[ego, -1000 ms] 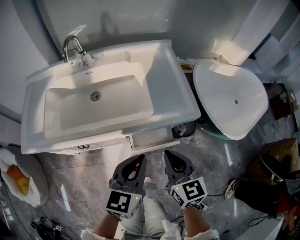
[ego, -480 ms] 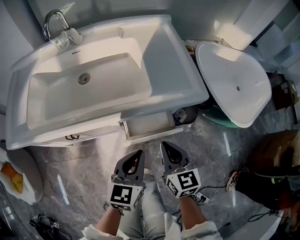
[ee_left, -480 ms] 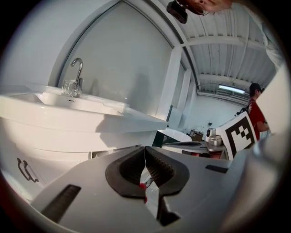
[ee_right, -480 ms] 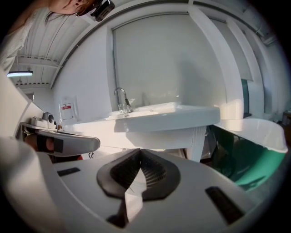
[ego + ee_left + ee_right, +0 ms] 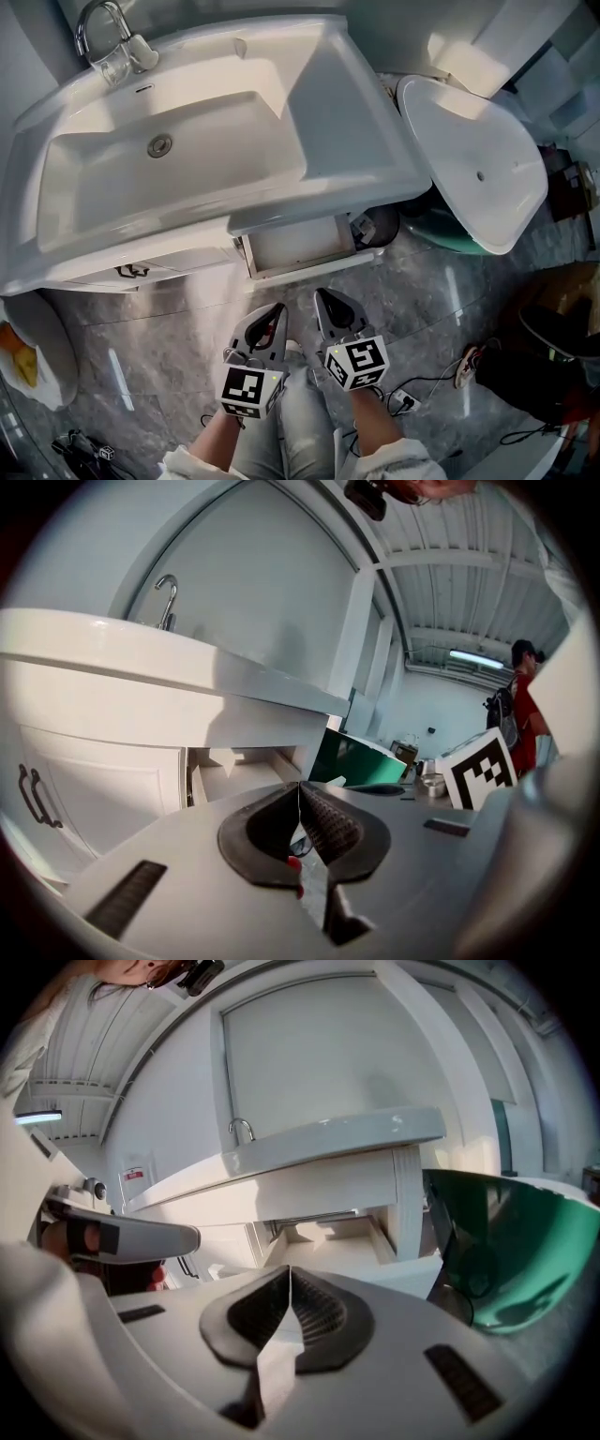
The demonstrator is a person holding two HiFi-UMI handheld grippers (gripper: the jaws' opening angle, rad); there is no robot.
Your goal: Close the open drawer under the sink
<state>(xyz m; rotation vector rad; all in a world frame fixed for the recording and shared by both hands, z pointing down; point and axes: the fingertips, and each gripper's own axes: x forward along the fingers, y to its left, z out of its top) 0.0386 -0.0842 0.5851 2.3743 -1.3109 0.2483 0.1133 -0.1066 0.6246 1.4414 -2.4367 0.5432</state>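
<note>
Lowered since earlier, left gripper (image 5: 278,311) and right gripper (image 5: 323,298) are held before the open drawer (image 5: 298,244), jaws pressed together, empty.

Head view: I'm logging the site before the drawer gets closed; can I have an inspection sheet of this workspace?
Surface: grey marbled floor.
Job's things: drawer open under the sink's right end.
Clutter: loose white basin over a green tub, right; plate with orange food, left.
Grippers: left hand-held gripper and right hand-held gripper shut, empty, short of the drawer.
Cables: black cable on floor, right.
Surroundings: faucet, cabinet handle.
</note>
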